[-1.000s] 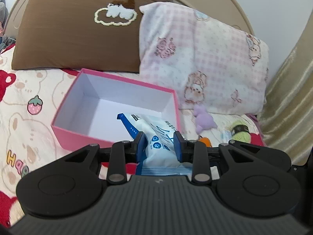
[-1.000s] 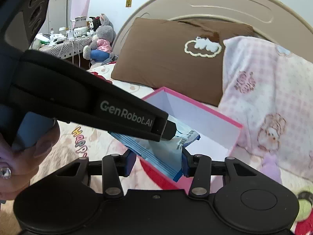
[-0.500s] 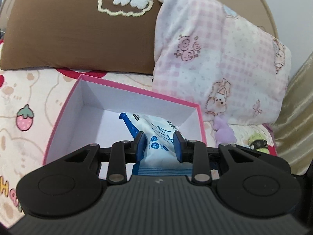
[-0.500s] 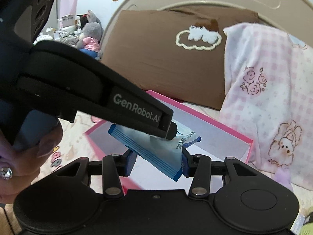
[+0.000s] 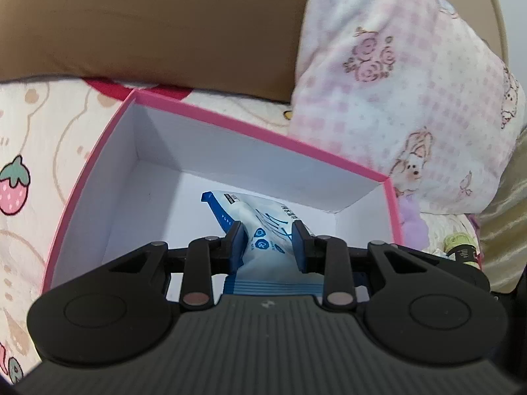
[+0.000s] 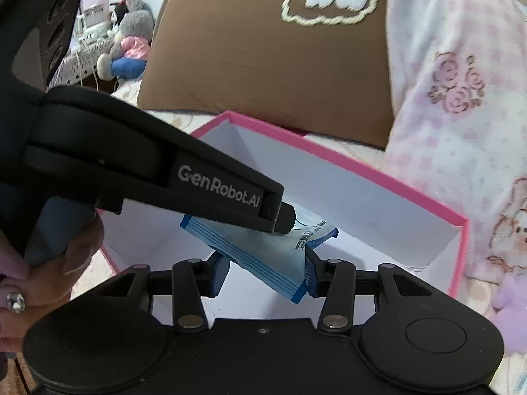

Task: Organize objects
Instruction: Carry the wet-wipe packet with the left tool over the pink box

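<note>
A blue and white soft packet [image 5: 260, 217] hangs over the inside of an open pink box with white walls [image 5: 260, 133]. My left gripper [image 5: 267, 233] is shut on the packet's middle, squeezing it. In the right wrist view the same packet [image 6: 250, 247] slants between the fingers of my right gripper [image 6: 265, 263], which is shut on its lower striped end. The left gripper [image 6: 285, 222] reaches in from the left and pinches the packet from above, over the pink box [image 6: 346, 166]. A person's hand [image 6: 49, 279] holds the left gripper's handle.
The box sits on a printed bedspread [image 5: 39, 151]. A brown pillow [image 5: 148, 23] and a pink checked pillow [image 5: 405, 75] lean right behind it. A purple plush toy [image 5: 413, 227] and a green roll [image 5: 459, 243] lie to its right. A stuffed bear [image 6: 128, 42] sits far left.
Both grippers have moved forward and down together with the packet, from in front of the box to over its inside. The grips have not changed.
</note>
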A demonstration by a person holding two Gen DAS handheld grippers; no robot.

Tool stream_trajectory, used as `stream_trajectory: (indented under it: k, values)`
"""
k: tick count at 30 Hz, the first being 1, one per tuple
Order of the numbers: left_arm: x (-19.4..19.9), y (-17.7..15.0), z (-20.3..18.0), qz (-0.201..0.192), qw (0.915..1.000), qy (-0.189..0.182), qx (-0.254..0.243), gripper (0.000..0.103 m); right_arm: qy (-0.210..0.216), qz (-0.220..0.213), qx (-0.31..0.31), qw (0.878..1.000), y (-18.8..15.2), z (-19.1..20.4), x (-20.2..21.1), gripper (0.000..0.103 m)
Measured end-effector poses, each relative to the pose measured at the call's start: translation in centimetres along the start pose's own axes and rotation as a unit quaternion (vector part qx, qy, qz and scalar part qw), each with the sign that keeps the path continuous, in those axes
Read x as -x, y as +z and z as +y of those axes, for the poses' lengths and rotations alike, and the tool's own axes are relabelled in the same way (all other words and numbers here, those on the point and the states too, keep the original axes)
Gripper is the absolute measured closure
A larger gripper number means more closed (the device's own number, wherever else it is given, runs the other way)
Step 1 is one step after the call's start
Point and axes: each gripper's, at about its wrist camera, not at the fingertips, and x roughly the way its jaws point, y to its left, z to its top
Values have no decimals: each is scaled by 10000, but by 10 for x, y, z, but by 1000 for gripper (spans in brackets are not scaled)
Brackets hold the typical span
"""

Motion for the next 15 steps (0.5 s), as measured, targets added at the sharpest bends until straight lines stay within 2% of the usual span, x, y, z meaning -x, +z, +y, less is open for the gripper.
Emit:
stream_trajectory:
  k: [8, 15]
  values:
    - [-15, 4, 28, 135, 9996, -24, 248, 74, 195, 249, -225, 9992, 3, -2, -25, 52]
    - [-30, 3, 35, 261, 9992, 143, 259, 77, 405, 608, -682, 9950, 4, -15, -46, 50]
